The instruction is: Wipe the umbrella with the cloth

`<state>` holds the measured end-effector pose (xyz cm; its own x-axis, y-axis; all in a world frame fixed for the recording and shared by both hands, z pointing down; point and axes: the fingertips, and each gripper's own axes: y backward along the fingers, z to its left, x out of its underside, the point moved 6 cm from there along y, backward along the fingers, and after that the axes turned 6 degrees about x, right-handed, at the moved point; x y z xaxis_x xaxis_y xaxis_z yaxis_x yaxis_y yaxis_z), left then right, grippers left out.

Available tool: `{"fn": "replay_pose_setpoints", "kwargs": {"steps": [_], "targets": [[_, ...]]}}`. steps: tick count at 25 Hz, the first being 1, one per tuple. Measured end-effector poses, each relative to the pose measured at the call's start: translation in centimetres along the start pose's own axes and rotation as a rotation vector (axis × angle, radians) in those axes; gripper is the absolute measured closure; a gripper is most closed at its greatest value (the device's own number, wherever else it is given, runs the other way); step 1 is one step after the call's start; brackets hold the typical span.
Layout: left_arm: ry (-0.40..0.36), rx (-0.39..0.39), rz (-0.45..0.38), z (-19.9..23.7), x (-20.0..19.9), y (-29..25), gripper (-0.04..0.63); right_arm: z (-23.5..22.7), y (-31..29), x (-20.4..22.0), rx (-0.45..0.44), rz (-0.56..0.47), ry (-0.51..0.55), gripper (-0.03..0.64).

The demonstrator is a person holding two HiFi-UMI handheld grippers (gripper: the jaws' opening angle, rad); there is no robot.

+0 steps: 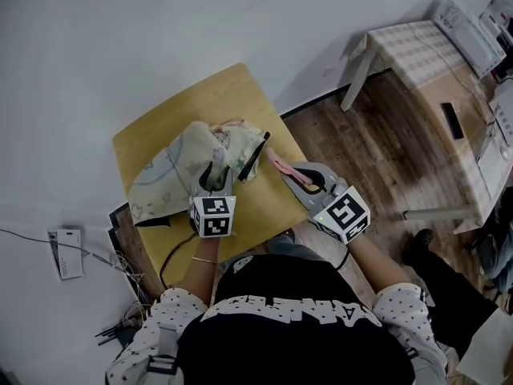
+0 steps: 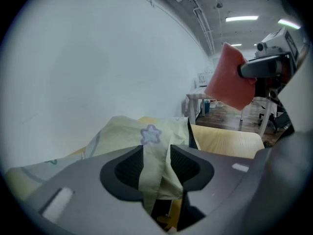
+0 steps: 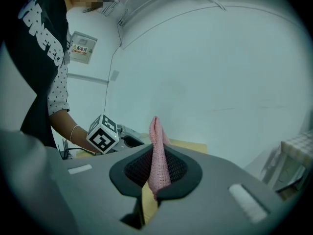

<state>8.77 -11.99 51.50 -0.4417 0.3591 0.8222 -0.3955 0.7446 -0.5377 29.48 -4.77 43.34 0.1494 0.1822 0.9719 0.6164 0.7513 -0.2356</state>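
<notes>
A yellow table [image 1: 160, 139] stands near a checked table [image 1: 417, 48].

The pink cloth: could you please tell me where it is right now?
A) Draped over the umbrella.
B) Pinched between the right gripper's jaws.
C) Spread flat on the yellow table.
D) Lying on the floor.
B: in the right gripper view the pink cloth stands upright, clamped between the jaws of the right gripper.
</notes>
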Motion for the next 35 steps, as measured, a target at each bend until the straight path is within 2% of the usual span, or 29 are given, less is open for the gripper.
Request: {"fn": "replay_pose_setpoints", "kwargs": {"steps": [4, 6, 13, 29, 35], "targets": [[0.007, -0.046, -0.009, 0.5, -0.4, 0.5, 0.561, -0.2, 0.1, 0.2, 0.004, 0.005, -0.011, 0.583], [0.010, -0.054, -0.014, 0.6, -0.4, 0.8, 0.593, -0.3, -0.1, 0.2, 0.004, 0.002, -0.015, 0.583], [0.056, -0.060, -0.083, 1.8, -0.8, 3.2, 0.594, 0.3, -1.4, 0.2, -0.009, 0.000, -0.029, 0.583], [0.294, -0.101, -0.256, 8.2, 0.9, 11.8, 0.594, 5.4, -8.6, -2.4, -0.134, -0.033, -0.026, 0.583], [0.377, -0.091, -0.281, 10.7, 2.5, 13.8, 0.594, 6.7, -11.8, -3.7, -0.140, -0.060, -0.044, 0.583]]}}
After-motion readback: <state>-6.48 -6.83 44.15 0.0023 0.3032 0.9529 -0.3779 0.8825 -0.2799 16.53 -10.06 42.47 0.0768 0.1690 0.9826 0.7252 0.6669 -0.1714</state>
